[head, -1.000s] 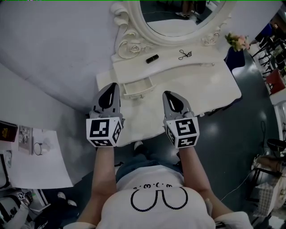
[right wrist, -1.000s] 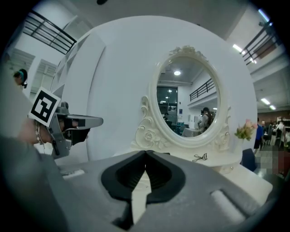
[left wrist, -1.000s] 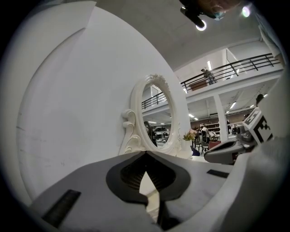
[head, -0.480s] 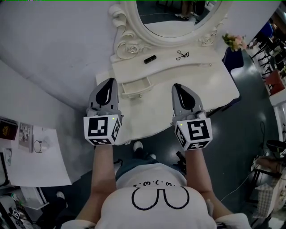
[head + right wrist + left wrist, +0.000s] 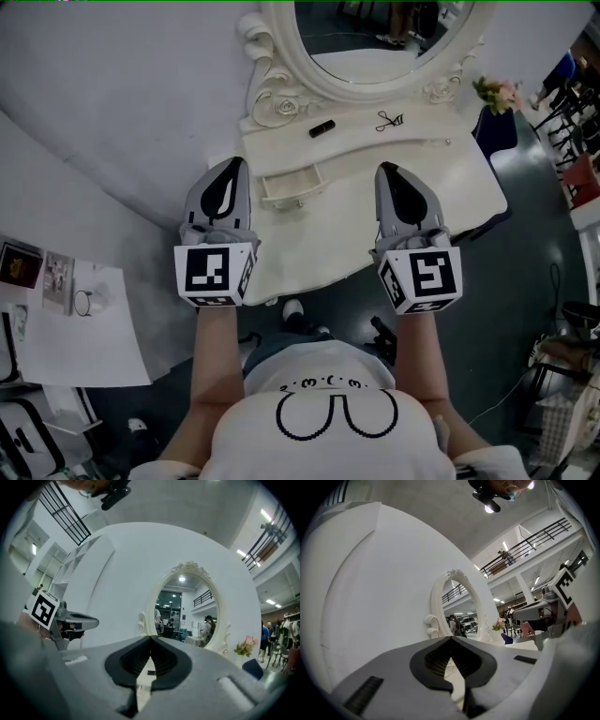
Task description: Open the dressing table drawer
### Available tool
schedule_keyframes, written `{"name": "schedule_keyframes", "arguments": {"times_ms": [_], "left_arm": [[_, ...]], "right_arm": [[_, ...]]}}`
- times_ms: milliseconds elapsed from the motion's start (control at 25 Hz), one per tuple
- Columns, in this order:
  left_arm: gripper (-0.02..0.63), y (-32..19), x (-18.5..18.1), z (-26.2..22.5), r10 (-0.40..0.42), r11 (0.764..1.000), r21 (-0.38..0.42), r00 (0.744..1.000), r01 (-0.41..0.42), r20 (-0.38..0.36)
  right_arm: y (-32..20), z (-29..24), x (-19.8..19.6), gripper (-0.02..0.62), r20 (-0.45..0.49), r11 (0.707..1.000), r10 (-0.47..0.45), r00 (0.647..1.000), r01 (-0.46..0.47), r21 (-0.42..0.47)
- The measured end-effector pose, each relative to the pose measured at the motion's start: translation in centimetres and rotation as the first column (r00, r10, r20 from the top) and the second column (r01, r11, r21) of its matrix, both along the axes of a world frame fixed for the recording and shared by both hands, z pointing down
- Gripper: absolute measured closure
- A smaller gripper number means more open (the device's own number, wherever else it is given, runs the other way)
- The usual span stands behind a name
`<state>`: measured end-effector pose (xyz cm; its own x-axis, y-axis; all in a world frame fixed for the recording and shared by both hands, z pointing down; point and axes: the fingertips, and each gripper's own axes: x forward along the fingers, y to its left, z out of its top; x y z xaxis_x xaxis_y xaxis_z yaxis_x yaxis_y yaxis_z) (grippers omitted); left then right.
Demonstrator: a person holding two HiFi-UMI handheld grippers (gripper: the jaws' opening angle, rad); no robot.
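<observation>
Two grippers hang over the front of the white dressing table (image 5: 459, 183), both empty. The left gripper (image 5: 237, 165) has its jaws pressed together on nothing, and the pale wall (image 5: 112, 94) is near at its nine o'clock. At its three o'clock sits the drawer (image 5: 292, 183), jutting a little from the raised shelf under the mirror (image 5: 375, 42), handle toward six o'clock, touched by neither gripper; bare tabletop lies at the drawer's six o'clock. The right gripper (image 5: 385, 169), at the drawer's three o'clock, is closed too, gripping nothing; the table's curved front edge runs beneath both grippers; clear tabletop spreads toward three o'clock; flowers (image 5: 497, 91) stand at one o'clock.
</observation>
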<state>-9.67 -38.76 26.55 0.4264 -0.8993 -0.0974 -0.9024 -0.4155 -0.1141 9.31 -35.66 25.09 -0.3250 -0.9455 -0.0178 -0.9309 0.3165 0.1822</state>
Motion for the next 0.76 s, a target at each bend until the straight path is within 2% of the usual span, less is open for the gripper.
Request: {"name": "schedule_keyframes", "arguments": {"times_ms": [160, 760], "left_arm": [[0.607, -0.1, 0.4, -0.2, 0.004, 1.0, 0.007, 1.0, -0.005, 0.017], [0.607, -0.4, 1.1, -0.9, 0.003, 1.0, 0.021, 1.0, -0.003, -0.001]], "right_arm": [[-0.2, -0.3, 0.1, 0.598, -0.014, 1.0, -0.01, 1.0, 0.01, 0.003], [-0.5, -0.9, 1.1, 0.598, -0.039, 1.0, -0.023, 0.999, 0.023, 0.012]]}}
